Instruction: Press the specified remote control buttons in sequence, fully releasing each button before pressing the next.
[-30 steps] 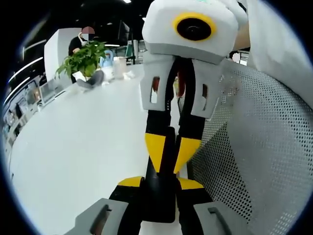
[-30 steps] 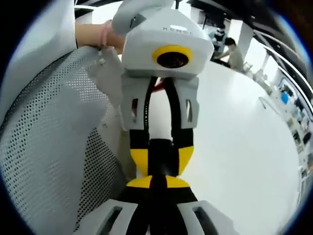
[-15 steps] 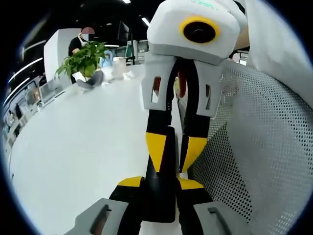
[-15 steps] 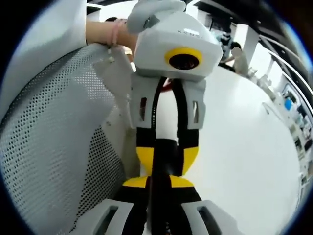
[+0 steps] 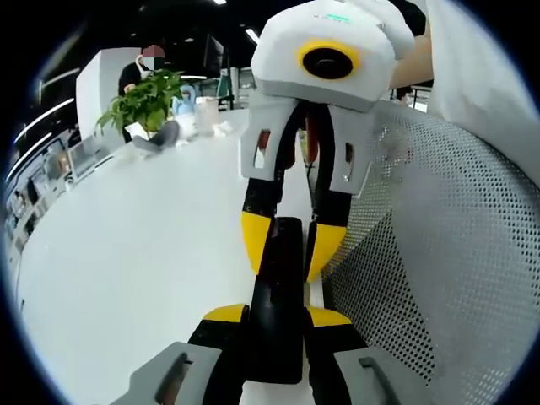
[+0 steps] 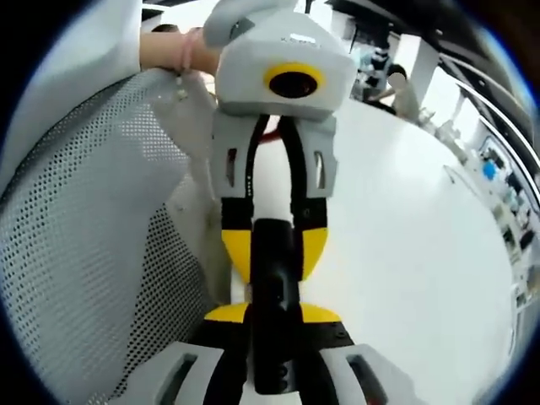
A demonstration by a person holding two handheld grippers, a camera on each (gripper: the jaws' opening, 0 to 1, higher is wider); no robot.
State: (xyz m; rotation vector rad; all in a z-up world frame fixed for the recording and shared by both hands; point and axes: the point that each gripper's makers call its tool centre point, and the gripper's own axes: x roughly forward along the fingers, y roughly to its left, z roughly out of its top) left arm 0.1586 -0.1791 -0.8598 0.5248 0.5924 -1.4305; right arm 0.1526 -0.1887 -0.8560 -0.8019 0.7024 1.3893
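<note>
- Where left gripper view faced a plant [image 5: 145, 99] on the white table [image 5: 126, 253], right gripper view caught a wrist [image 6: 173, 51] instead.
- Held a slim, smooth black remote [image 5: 277, 295] between both grippers, long axis running jaw to jaw.
- Left gripper [image 5: 277, 314] clamped on one end, right gripper [image 6: 272, 314] on the other.
- Passed beside a white perforated mesh chair [image 5: 439, 253].

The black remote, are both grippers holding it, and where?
Yes. The remote is clamped at both ends: the left gripper grips one end, the right gripper the other, jaws on its long sides.
</note>
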